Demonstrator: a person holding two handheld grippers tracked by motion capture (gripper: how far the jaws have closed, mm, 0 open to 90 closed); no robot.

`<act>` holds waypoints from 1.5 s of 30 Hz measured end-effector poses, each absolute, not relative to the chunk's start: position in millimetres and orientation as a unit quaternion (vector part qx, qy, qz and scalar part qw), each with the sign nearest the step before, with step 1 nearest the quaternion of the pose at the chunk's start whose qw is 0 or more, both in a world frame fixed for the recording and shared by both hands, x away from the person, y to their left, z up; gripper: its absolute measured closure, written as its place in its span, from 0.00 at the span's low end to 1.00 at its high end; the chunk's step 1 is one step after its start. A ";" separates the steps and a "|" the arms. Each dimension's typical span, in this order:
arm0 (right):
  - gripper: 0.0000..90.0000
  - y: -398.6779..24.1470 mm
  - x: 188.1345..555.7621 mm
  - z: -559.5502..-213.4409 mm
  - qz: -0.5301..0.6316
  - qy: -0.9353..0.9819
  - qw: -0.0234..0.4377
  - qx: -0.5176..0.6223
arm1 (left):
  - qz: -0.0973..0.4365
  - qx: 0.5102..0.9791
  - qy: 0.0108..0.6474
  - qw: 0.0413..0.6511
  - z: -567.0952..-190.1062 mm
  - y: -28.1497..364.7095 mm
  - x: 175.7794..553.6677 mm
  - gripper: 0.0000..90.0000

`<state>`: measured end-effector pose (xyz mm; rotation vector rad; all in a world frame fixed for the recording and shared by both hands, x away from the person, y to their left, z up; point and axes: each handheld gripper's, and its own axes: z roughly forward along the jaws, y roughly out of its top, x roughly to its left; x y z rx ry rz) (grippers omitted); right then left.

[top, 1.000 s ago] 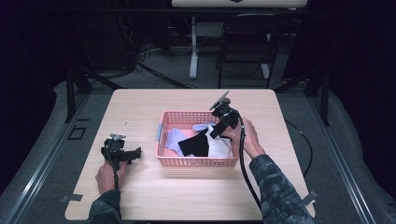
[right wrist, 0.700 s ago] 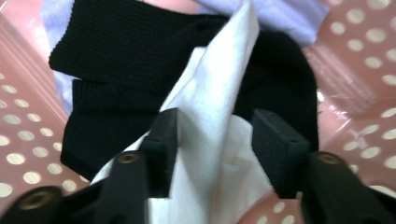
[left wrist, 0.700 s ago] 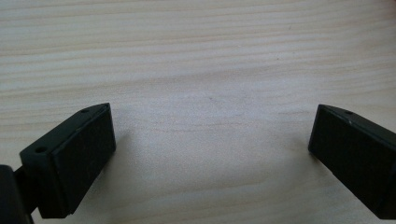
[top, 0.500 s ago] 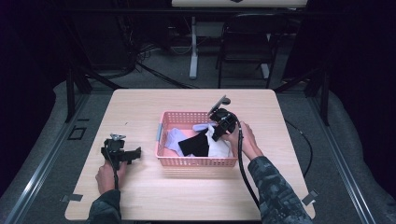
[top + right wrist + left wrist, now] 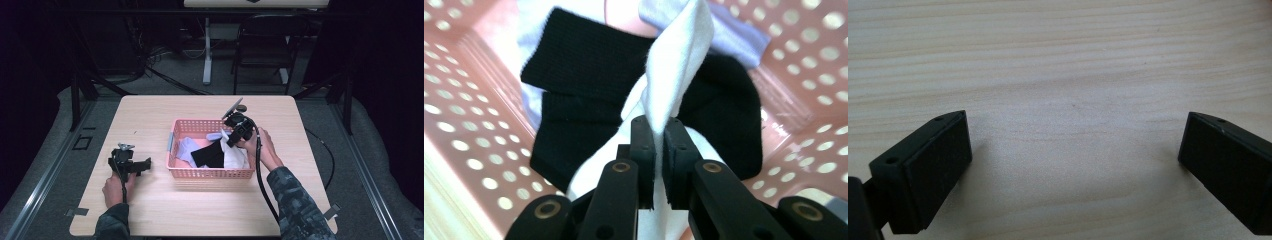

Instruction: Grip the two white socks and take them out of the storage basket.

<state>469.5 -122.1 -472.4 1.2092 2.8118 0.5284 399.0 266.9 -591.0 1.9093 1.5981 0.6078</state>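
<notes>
1. Right gripper [image 5: 235, 136]: reaches in from the right, tilted down and to the left; jaws have just been closing and now stand pinched together on a fold of white cloth [image 5: 676, 75].
2. Right hand [image 5: 262, 147]: wrapped behind the gripper body, camouflage sleeve [image 5: 295, 202] trailing back.
3. Left gripper [image 5: 131, 164]: low over the table [image 5: 1073, 60], jaws spread wide, nothing between them.
4. Left hand [image 5: 116, 189]: grips the handle from below.

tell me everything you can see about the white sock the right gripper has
The white sock looks like soft, slightly fuzzy knit fabric. The right gripper is shut on a bunched fold of it, pulling that part into a twisted ridge. The rest drapes over a black sock inside the pink perforated basket.
</notes>
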 end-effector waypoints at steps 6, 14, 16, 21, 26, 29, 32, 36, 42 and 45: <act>0.95 -122.7 468.3 -460.5 0.182 0.902 0.026 0.390 | 0.227 0.714 0.597 0.285 -591.0 266.9 399.0 0.01; 0.95 -122.7 470.0 -447.4 0.181 0.902 0.028 0.391 | 0.227 0.714 0.598 0.285 -591.0 266.9 399.0 0.01; 0.95 -122.8 469.8 -444.7 0.186 0.899 0.029 0.394 | 0.227 0.714 0.598 0.285 -591.0 266.9 399.0 0.01; 0.95 -124.6 471.1 -439.9 0.182 0.901 0.031 0.393 | 0.227 0.714 0.598 0.285 -591.0 266.9 399.0 0.01; 0.95 -128.5 470.6 -431.0 0.193 0.897 0.034 0.396 | 0.227 0.714 0.598 0.285 -591.0 266.9 399.0 0.01; 0.95 -131.9 469.7 -425.0 0.197 0.896 0.037 0.396 | 0.227 0.714 0.598 0.285 -591.0 266.8 399.0 0.01; 0.95 -135.7 468.7 -420.3 0.201 0.894 0.039 0.399 | 0.227 0.714 0.598 0.285 -591.0 266.9 399.0 0.01; 0.95 -139.4 466.9 -412.7 0.210 0.890 0.041 0.402 | 0.227 0.714 0.598 0.285 -591.0 266.9 399.0 0.01; 0.95 -143.9 464.4 -400.8 0.217 0.889 0.047 0.400 | 0.227 0.714 0.598 0.285 -591.0 266.9 399.0 0.01; 0.95 -145.4 462.9 -395.5 0.219 0.889 0.049 0.398 | 0.227 0.714 0.598 0.285 -591.0 266.8 399.0 0.01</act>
